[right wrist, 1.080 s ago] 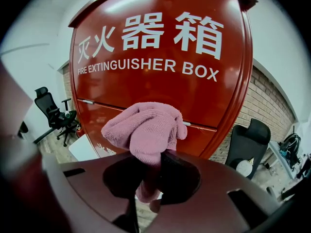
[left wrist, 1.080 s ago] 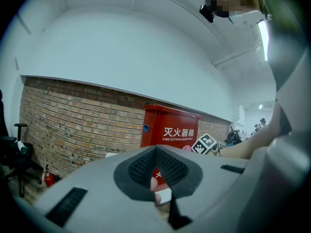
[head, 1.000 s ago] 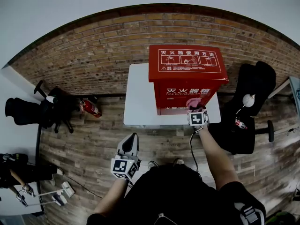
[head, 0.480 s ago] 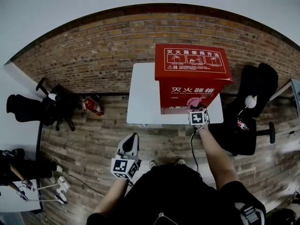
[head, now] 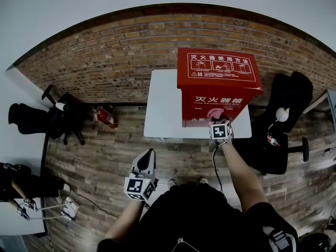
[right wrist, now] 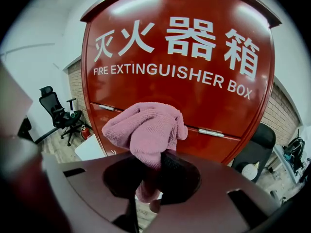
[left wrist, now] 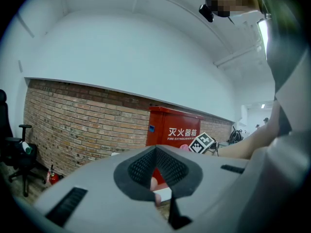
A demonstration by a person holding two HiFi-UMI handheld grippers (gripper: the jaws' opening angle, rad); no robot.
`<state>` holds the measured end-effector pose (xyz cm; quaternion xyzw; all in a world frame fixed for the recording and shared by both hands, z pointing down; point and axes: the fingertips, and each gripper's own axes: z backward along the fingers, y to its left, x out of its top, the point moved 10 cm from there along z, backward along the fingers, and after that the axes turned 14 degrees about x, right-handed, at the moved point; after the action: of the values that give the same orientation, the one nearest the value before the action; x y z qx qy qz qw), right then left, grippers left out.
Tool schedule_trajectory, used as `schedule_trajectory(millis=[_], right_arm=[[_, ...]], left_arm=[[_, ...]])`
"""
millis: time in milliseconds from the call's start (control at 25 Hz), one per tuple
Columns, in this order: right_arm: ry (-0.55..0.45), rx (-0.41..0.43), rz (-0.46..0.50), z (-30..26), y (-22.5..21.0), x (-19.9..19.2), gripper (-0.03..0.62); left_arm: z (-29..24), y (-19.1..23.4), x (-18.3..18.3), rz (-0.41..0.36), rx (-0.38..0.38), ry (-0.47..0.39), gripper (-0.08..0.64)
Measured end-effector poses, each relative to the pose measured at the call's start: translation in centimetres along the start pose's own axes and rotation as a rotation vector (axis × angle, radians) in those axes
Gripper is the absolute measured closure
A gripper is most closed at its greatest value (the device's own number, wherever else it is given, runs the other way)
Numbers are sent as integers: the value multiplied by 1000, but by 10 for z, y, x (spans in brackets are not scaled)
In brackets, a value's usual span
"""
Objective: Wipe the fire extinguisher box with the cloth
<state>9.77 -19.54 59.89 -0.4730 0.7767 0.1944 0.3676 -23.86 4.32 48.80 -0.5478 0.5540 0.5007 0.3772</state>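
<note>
The glossy red, slope-lidded fire extinguisher box (head: 219,94) stands on the white rectangular tabletop (head: 164,105). A bunched pink terry cloth (right wrist: 146,129) sits at its front panel, clamped in the right gripper (right wrist: 151,181) jaws. The left gripper (head: 143,173) hangs well apart, jaws closed and empty.

It looked like an office: black swivel chairs (head: 31,121) stood at the frame's left and right, on a plank floor (head: 105,156) before a brick wall (head: 121,56).
</note>
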Motion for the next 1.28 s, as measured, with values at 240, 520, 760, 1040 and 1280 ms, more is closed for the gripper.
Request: schedule_trajectory(millis=[240,520,760,1040,1280], right_arm=[[10,13,7,-5,7,1,517],[16,29,3,-8,16,4,517],[9,39,-3,-12,22,5,517],[9,52,14,-16,28,8,517],[7,64,1,-19,35,9,517]], left_arm=[[6,2,-2,3,11,-2,537],[9,3,-2,20,5,-17,537],[10,6,-3,1,21,-14,538],[10,6,-3,13,20,-2,537],[9,7,-3,24,10,-13,537]])
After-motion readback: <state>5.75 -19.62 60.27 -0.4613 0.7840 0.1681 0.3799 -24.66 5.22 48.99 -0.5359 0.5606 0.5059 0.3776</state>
